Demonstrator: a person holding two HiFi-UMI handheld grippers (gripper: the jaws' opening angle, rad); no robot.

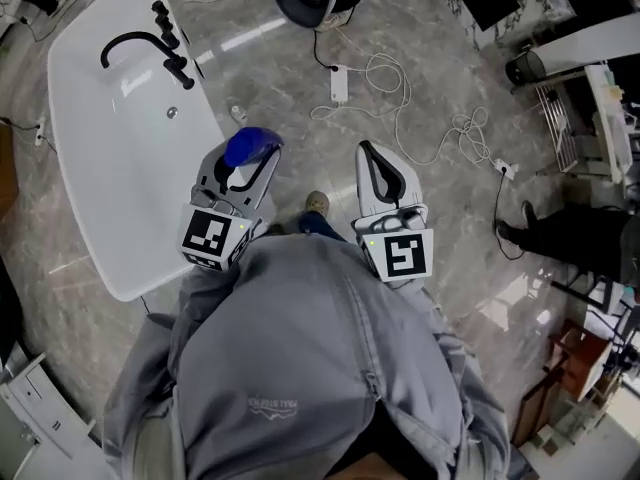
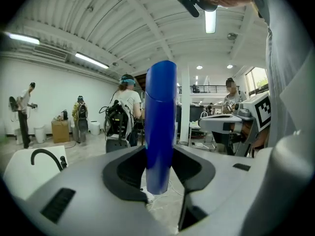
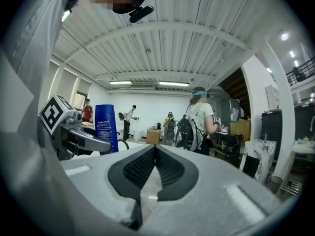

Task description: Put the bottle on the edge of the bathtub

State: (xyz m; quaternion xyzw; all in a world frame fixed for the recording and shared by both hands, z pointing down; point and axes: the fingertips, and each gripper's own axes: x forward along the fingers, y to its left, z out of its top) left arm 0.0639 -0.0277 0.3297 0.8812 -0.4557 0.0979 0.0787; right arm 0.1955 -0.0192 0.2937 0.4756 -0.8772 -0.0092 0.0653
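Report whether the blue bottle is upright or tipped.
Upright. The blue bottle stands vertical, clamped in the left claw; the right gripper view also shows it erect.

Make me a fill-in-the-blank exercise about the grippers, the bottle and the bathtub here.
1. The left gripper is shut on a ____ bottle.
2. The fingers of the right gripper are pressed ____, holding nothing.
3. The white bathtub carries a ____ faucet.
4. In the head view, the bathtub lies to the ____ of the person.
Missing words: blue; together; black; left.
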